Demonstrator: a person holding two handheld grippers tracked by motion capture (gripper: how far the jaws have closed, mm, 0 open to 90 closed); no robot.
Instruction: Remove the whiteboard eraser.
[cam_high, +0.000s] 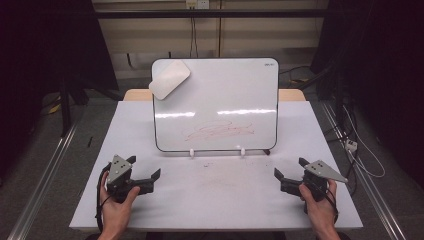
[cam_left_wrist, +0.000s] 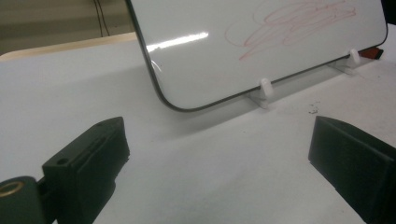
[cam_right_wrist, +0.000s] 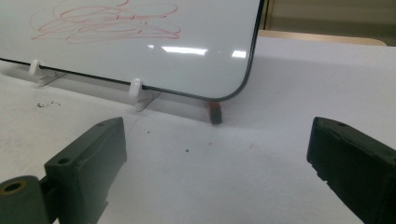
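Left tool (cam_high: 145, 172) rests low on the table (cam_high: 210, 200), near its front left corner, jaws spread wide with nothing between them. It aims at the lower left corner of the whiteboard (cam_high: 215, 100).

The eraser (cam_high: 169, 79) clings to the board's upper left corner, overhanging the edge. Its long axis runs diagonally, from low at the left to high at the right. I judge it the thing to fetch, since the red scribble (cam_high: 220, 131) sits low on the board, right of centre. The board's long axis runs left to right across the table, its face tilted back and turned toward me.

Risks as I see them:
- The board only leans in two small white clips (cam_high: 192, 151). A hard pull on the eraser, or a firm wipe, could tip it back or slide it off.
- The eraser is flat and smooth; a shallow pinch on the overhanging corner may slip.
- A small red and black object (cam_right_wrist: 215, 111) lies under the board's lower right corner. I cannot tell what it is; a sweep there could knock it.

Right tool (cam_high: 288, 171) rests near the front right corner, equally wide and empty.
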